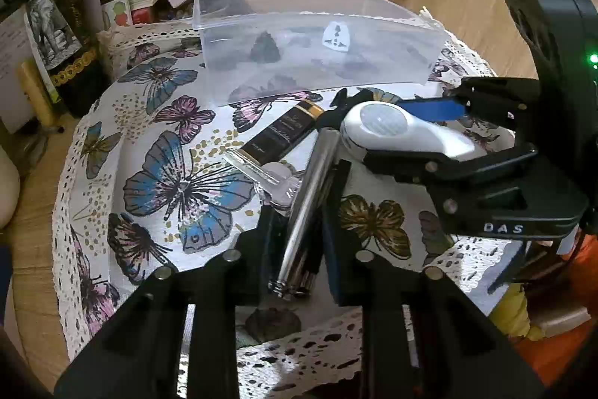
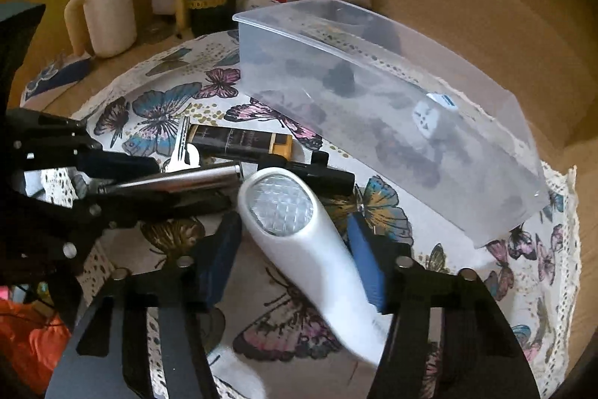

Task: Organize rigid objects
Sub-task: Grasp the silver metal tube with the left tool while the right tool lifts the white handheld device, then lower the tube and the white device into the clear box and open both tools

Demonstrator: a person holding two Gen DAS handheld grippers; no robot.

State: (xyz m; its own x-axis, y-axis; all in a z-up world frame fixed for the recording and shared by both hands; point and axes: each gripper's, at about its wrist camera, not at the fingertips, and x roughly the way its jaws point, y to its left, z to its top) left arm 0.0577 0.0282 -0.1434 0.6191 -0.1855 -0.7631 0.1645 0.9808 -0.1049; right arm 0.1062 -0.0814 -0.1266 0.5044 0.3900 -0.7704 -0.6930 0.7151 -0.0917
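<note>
**Both grippers straddling items on butterfly cloth**

Left gripper (image 1: 299, 230): fingers spread either side of the metal tube (image 1: 308, 208), not pressing it. Right gripper (image 2: 295, 249): fingers spread around the white torch (image 2: 299, 238), which touches the right pad only. Clear bin (image 1: 317, 40) at 12 o'clock. Open cloth (image 1: 123, 144) toward 9 o'clock in the left view. Black-gold tube (image 1: 278, 133) and key (image 1: 276, 178) lie beside the metal tube.
</note>
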